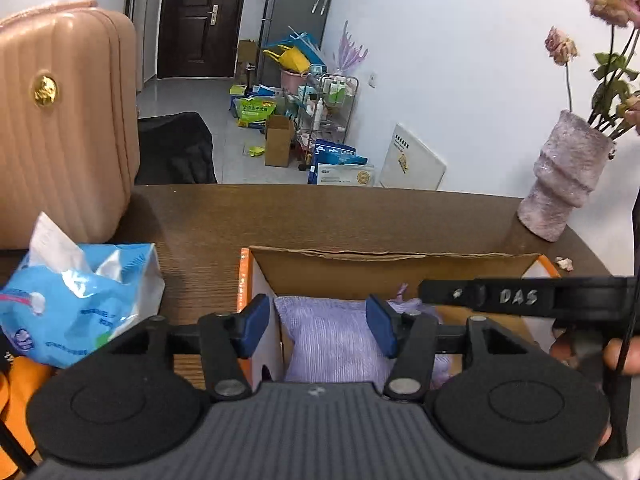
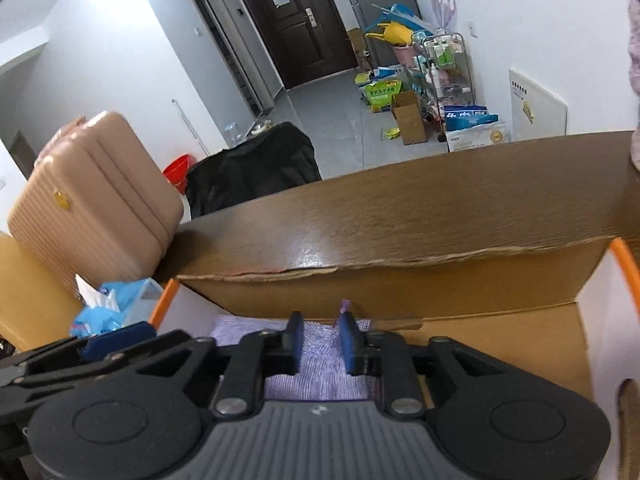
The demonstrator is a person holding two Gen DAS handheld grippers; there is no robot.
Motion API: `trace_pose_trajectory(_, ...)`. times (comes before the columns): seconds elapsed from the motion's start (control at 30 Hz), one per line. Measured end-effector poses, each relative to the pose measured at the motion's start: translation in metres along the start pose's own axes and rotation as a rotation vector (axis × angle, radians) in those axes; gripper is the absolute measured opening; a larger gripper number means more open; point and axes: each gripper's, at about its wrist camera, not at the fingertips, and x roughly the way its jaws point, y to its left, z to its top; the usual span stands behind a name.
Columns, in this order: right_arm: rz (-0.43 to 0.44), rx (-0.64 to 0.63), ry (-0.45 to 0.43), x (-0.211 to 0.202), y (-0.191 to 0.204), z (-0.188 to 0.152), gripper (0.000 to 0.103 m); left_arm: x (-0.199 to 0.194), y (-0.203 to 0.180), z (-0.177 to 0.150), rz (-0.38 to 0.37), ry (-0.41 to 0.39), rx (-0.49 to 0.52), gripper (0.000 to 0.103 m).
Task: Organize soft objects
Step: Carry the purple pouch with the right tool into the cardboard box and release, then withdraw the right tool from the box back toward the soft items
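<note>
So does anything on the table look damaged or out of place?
The cardboard box's back top edge is ragged and torn. The flowers in the vase are wilted, and a fallen bit lies on the table.

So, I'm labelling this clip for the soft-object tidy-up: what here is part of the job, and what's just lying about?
Part of the job:
- folded lilac knitted cloth
- open cardboard box with orange edges

Lying about:
- blue plastic tissue pack
- pink ribbed hard case
- mottled lilac vase of dried roses

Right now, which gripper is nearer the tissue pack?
Left. The left gripper hangs over the box's left end, beside the tissue pack; the right gripper is further right, over the lilac cloth.
</note>
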Motion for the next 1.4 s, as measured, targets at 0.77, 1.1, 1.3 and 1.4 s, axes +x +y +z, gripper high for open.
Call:
trace_pose_trajectory(0.77,-0.168,-0.23,-0.379,-0.303,-0.003,-0.104,0.089,-0.266,-0.033,-0.064,0.181,-0.365,0.153,0.103)
trace_pose_trajectory(1.1,-0.244,-0.413,-0.683,-0.36,0.036,-0.245,0.1,-0.326,-0.053,-0.193,0.218,-0.612,0.221,0.103)
trace_pose_trajectory(1.3,-0.201,-0.343,-0.728,-0.382,0.045,-0.351,0.101,-0.359,-0.055,-0.292,0.228,-0.647,0.158,0.103)
trace_pose_trajectory(1.4,-0.222,-0.317,-0.739,-0.389,0.052,-0.403,0.103,-0.372,-0.051,-0.331,0.241,-0.632,0.127,0.103)
